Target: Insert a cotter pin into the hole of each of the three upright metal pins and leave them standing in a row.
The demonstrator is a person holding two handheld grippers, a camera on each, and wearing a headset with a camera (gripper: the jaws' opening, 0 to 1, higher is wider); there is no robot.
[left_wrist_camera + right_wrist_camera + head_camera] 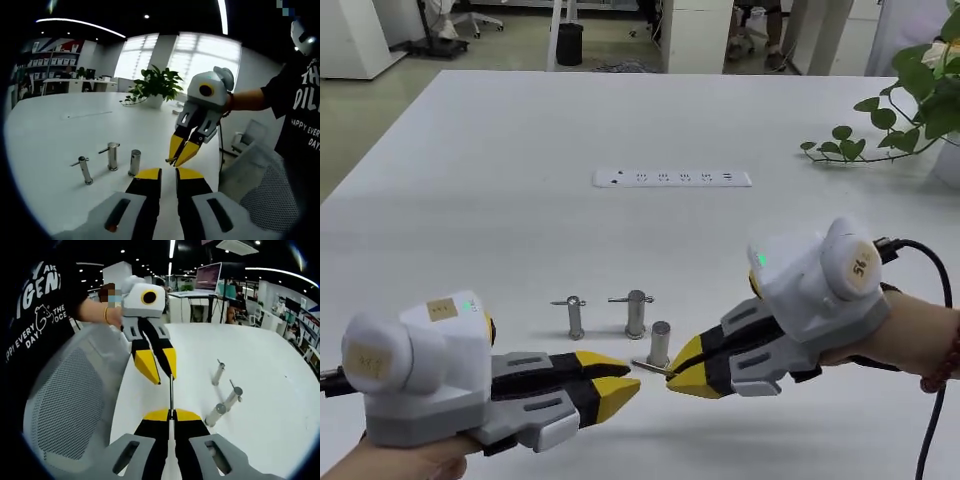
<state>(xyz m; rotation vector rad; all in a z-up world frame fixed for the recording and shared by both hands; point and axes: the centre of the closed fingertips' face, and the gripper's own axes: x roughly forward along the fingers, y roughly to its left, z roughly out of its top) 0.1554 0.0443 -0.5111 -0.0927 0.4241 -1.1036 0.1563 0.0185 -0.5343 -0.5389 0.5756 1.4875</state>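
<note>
Three upright metal pins stand in a row on the white table (470,200). The left pin (575,317) and the middle pin (636,313) each carry a cotter pin through the top. The right pin (660,343) has none. My right gripper (672,378) is shut on a loose cotter pin (648,366), held level just in front of the bare pin's base. In the right gripper view the cotter pin (171,392) sticks straight out from the shut tips, with the bare pin (215,415) to its right. My left gripper (632,376) is open, holds nothing, and faces the right one tip to tip.
A white power strip (672,178) lies further back on the table. A potted plant (910,100) trails leaves at the far right. A mesh chair back (65,405) and the person's body stand close behind the left gripper (165,379).
</note>
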